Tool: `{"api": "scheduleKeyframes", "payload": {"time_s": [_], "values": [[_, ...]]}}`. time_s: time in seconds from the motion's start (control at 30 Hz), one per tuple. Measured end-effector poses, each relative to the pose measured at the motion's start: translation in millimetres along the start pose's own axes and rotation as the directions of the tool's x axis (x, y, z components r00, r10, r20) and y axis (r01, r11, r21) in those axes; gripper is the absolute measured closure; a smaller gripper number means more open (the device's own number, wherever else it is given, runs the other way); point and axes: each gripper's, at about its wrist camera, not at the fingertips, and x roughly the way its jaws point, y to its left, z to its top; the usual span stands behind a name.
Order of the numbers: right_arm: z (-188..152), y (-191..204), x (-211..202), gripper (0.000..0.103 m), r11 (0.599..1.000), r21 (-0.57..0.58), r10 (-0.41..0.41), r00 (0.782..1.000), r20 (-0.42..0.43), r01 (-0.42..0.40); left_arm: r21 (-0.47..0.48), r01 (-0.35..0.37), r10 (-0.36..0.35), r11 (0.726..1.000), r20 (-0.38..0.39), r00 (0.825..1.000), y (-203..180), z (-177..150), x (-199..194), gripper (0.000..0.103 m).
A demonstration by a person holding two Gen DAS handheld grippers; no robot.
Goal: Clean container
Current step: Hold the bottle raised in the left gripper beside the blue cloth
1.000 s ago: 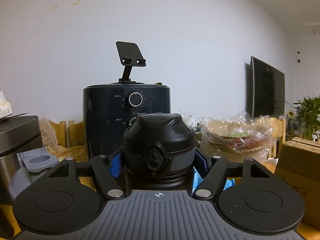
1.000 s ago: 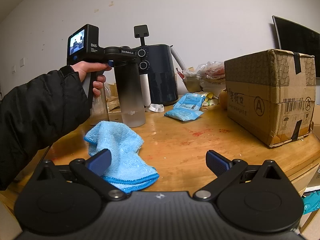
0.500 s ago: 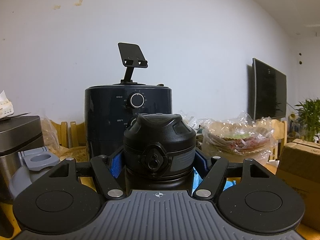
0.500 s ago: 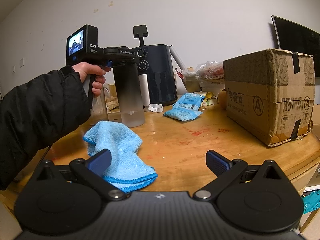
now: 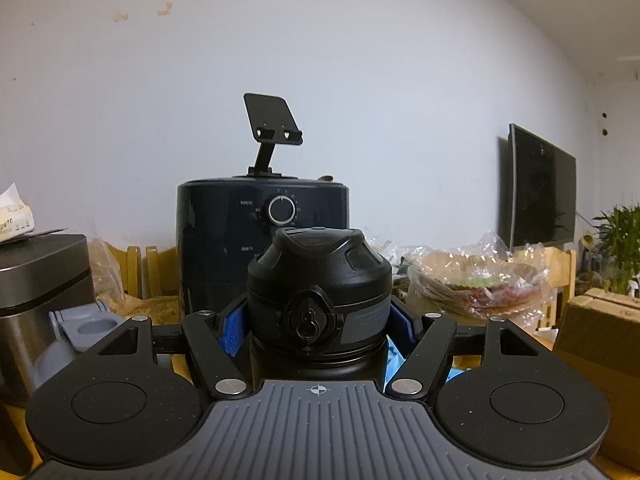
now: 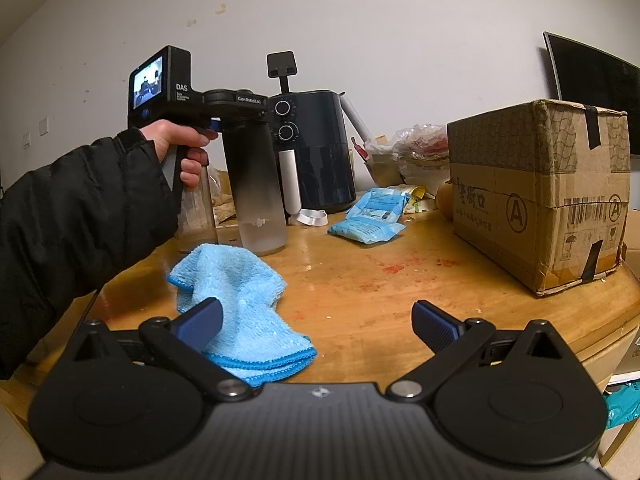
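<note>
A tall water bottle (image 6: 256, 192), black at the top fading to frosted clear, stands upright on the wooden table (image 6: 380, 300). Its black lid (image 5: 318, 292) fills the middle of the left wrist view. My left gripper (image 5: 318, 320) is shut on the bottle just under the lid, blue pads pressed on both sides; a hand (image 6: 180, 144) in a black sleeve holds that gripper. A folded light blue cloth (image 6: 240, 296) lies on the table in front of the bottle. My right gripper (image 6: 316, 320) hovers low over the table with its jaws wide apart, its left finger over the cloth's edge.
A dark air fryer (image 6: 316, 152) stands behind the bottle, with a clear jar (image 6: 196, 204) at its left. Blue packets (image 6: 370, 220) lie mid-table. A large cardboard box (image 6: 540, 192) fills the right side. Bagged food (image 5: 476, 280) and a grey appliance (image 5: 36, 280) sit further back.
</note>
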Motion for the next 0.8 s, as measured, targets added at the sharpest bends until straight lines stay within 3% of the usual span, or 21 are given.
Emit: {"api": "scheduleKeyframes", "payload": {"time_s": [0.8], "values": [[1.5, 5.1, -5.5, 0.000, 1.000, -0.009, 0.019, 1.000, 0.020, -0.019, 0.008, -0.004, 0.004, 1.000, 0.027, 1.000, 2.6, 10.3, -32.2, 0.036]]}}
